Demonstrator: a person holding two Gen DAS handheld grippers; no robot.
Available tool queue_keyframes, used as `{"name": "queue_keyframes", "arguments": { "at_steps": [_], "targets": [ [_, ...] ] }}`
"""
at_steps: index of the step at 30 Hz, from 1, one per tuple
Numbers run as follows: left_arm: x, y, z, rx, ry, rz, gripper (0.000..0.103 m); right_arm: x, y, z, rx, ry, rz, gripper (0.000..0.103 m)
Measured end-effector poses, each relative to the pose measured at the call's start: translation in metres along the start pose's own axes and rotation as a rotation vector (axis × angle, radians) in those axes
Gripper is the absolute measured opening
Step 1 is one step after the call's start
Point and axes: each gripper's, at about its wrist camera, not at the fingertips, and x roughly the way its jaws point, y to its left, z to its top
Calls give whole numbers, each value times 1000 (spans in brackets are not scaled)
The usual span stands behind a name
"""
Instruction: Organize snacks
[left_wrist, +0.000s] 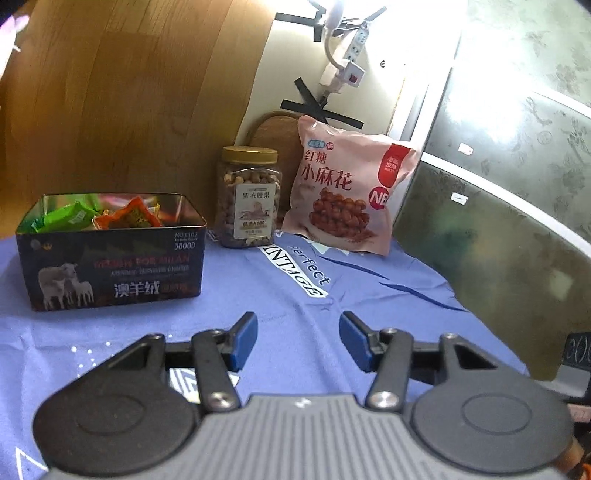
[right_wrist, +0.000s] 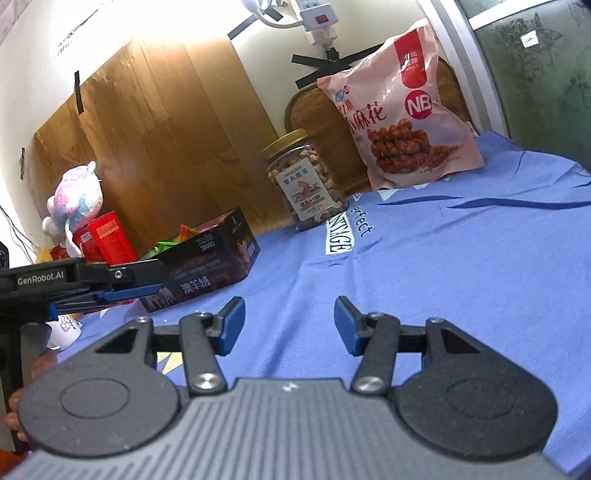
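Two grippers hang spread and empty over the blue-covered tabletop (left_wrist: 369, 295): left gripper (left_wrist: 297, 339), right gripper (right_wrist: 289, 325). Small packets already fill the tin (left_wrist: 110, 266); the nut jar (left_wrist: 249, 197) and propped pink bag (left_wrist: 351, 192) stand behind, and a clumsy reach could topple either.

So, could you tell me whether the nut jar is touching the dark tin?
Apart: the left wrist view shows blue cloth between nut jar and dark tin.

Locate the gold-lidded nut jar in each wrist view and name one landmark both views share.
Left wrist view: the nut jar stands upper centre on the blue cloth, between the tin box and the pink snack bag.
Right wrist view: the nut jar stands centre, left of the pink snack bag.
Shared landmark: the pink snack bag at the back.
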Motion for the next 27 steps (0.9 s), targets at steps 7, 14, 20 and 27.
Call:
{"name": "queue_keyframes", "arguments": {
  "at_steps": [7, 14, 20, 27],
  "targets": [
    [-15, 14, -12, 12, -50, 78, 52, 14, 19, -7, -21, 37, 23, 56],
    [-46, 47, -20, 15, -101, 222, 54, 57, 55, -7, -23, 94, 141, 56],
    [-73, 81, -29, -41, -105, 353, 54, 101, 90, -1, -19, 133, 276, 56],
    [-96, 102, -26, -109, -110, 443, 60, 120, 93, 7, 15, 121, 304, 56]
  ]
}}
